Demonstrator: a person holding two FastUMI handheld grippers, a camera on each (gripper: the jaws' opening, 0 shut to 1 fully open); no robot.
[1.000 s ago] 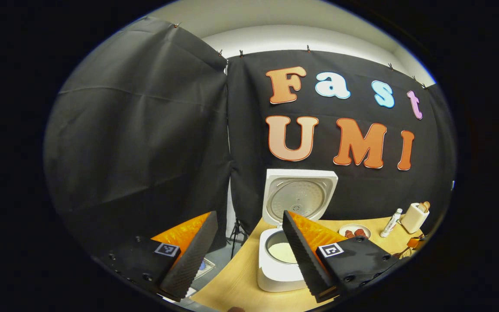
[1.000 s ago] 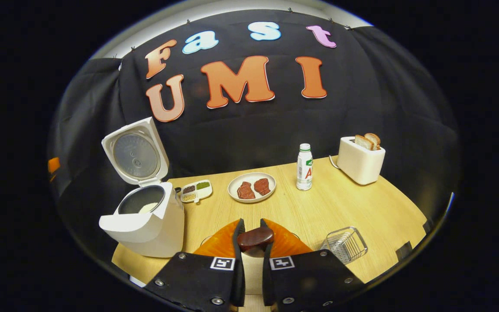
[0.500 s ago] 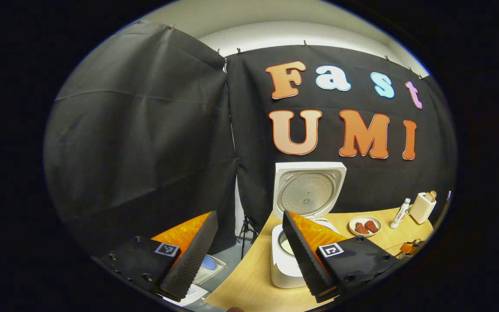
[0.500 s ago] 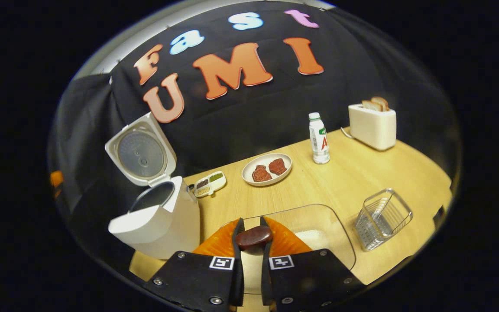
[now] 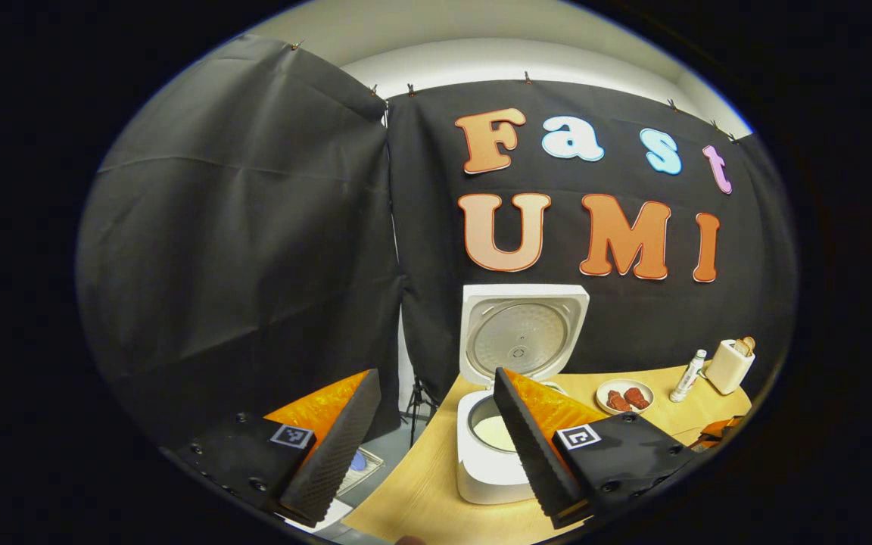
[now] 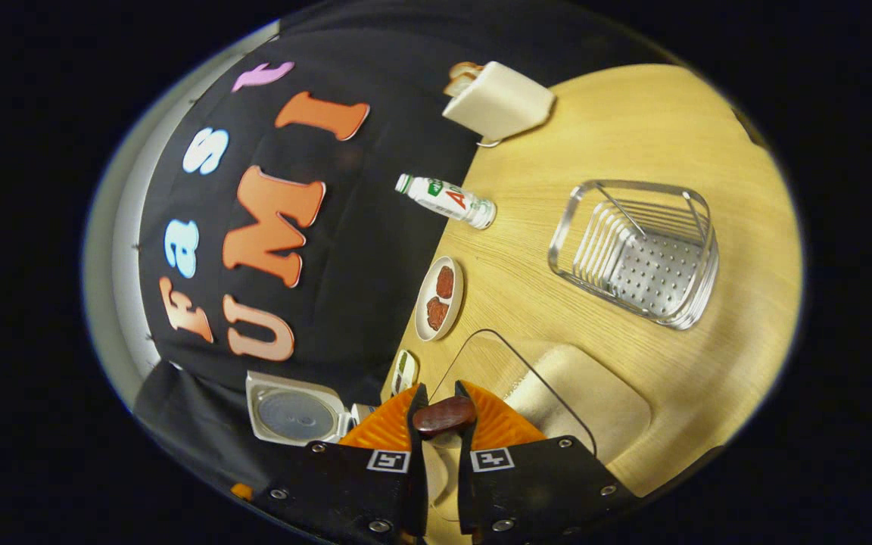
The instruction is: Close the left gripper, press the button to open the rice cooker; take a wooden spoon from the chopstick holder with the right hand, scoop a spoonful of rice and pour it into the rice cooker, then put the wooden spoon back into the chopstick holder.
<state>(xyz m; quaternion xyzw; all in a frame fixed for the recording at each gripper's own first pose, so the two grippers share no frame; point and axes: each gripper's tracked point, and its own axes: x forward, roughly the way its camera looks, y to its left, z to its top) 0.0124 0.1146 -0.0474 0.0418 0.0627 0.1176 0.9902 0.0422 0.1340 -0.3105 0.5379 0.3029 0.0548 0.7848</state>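
1. Rice cooker (image 5: 490, 454) stands at the left end of the wooden surface (image 5: 421, 492) with its lid (image 5: 521, 333) swung upright, and pale rice lies in the inner pot (image 5: 498, 431).
2. In the left gripper view, the left hand-held gripper (image 5: 436, 439) hangs beside the cooker with its fingers spread wide apart and nothing between them; its right-hand finger (image 5: 530, 446) overlaps the pot's rim (in the picture, at least).
3. The right hand-held gripper (image 6: 436, 412) is clamped on the dark wooden spoon (image 6: 444, 415), whose end sits between both fingers.
4. The right gripper view is rolled strongly to one side, so the surface (image 6: 678, 98) fills its right half.
5. Just ahead of that gripper lies a clear container (image 6: 549, 393) of white rice.
6. A metal wire chopstick holder (image 6: 636, 253) lies farther along, apart from the container.
7. Along the black cloth wall stand a small divided dish (image 6: 403, 371), a plate with two pieces of meat (image 6: 438, 298), a bottle (image 6: 447, 201) and a toaster (image 6: 498, 103) with bread in it.
8. The open cooker lid (image 6: 296, 412) shows just left of the right gripper's fingers.
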